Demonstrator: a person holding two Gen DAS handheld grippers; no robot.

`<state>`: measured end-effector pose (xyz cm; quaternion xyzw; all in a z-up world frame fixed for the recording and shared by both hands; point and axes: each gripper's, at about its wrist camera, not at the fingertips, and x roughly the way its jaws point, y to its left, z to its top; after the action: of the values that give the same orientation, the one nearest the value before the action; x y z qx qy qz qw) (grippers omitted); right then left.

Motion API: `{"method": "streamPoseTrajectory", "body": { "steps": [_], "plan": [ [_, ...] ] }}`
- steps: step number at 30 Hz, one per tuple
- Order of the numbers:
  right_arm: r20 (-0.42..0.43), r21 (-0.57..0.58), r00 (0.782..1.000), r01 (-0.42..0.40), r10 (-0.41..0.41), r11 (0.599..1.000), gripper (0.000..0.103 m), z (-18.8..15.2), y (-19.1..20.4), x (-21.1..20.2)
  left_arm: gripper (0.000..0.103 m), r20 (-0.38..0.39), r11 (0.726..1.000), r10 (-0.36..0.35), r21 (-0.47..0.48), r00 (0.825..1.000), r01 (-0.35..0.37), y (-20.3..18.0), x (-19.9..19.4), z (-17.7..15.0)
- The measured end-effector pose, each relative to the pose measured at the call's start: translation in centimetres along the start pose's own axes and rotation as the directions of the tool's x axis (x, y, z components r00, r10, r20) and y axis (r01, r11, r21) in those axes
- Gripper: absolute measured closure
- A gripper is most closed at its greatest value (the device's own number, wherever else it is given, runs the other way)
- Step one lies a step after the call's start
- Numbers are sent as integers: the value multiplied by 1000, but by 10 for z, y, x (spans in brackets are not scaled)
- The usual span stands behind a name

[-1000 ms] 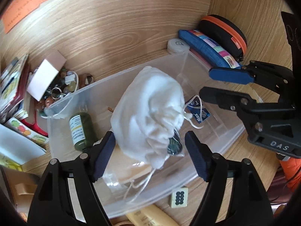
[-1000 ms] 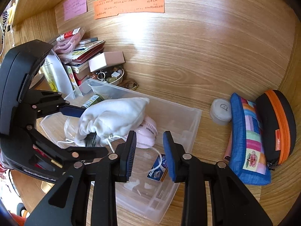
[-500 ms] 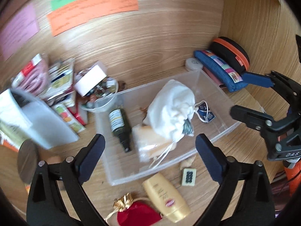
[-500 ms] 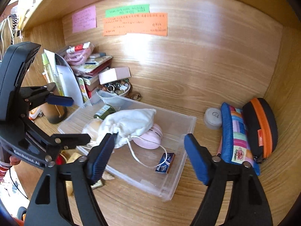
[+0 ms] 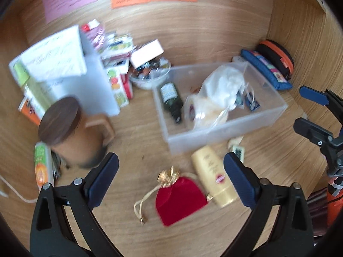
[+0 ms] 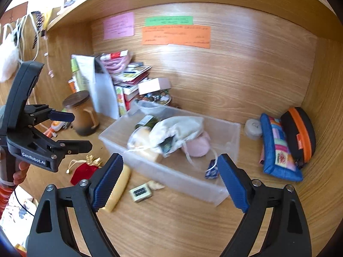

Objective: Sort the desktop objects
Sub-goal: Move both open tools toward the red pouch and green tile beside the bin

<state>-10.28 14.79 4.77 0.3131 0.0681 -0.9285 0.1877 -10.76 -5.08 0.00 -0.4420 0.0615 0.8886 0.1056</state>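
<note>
A clear plastic bin [image 5: 272, 115] [image 6: 120, 147] stands on the wooden desk and holds a white drawstring bag [image 5: 225, 83] [image 6: 182, 126], a dark green bottle [image 5: 171, 98], a pink round item [image 6: 200, 145] and a small blue packet [image 5: 253, 105]. In front of it lie a gold tube [image 5: 214, 177] [image 6: 120, 186], a red velvet pouch [image 5: 178, 199] [image 6: 82, 171] and a small tile [image 6: 141, 191]. My left gripper [image 5: 171, 177] is open and empty, above the pouch. My right gripper [image 6: 169, 182] is open and empty, in front of the bin.
A brown lidded mug [image 5: 70, 128] [image 6: 82, 111], a white folder and stacked books [image 5: 90, 75] stand at the left. A small bowl of trinkets [image 5: 150, 75] sits behind the bin. A blue patchwork case [image 6: 278, 150] and a black-orange case [image 6: 300, 135] lie at the right.
Both grippers have pulled back and up from the bin, leaving the white bag inside. The right gripper's jaws opened wide. The left view now takes in the mug, pouch and tube.
</note>
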Motion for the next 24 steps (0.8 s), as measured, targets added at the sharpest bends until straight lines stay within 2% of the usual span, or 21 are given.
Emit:
{"method": "streamPoseTrajectory", "body": {
  "steps": [7,12,14,16,18,24],
  "plan": [
    [-4,-40,1000,10,-10,999,15,-26,20,8,3,-80,999,18,-29,997,-20,13,17,-34],
    [-56,-57,998,-8,5,998,18,-45,23,27,3,-143,999,13,-36,990,-18,21,38,-54],
    [-89,-52,996,-27,23,998,21,-51,22,36,3,-151,999,9,-39,988,-15,22,42,-58],
    [-115,-46,992,-49,43,998,31,-54,21,43,3,-153,999,0,-43,988,-7,25,46,-62],
    [-149,-40,987,-73,66,997,35,-57,21,51,3,-157,999,-4,-43,988,-3,26,50,-63],
    [-210,-54,974,-101,87,993,36,-63,23,68,3,-162,1000,-20,-16,987,18,19,58,-62]
  ]
}}
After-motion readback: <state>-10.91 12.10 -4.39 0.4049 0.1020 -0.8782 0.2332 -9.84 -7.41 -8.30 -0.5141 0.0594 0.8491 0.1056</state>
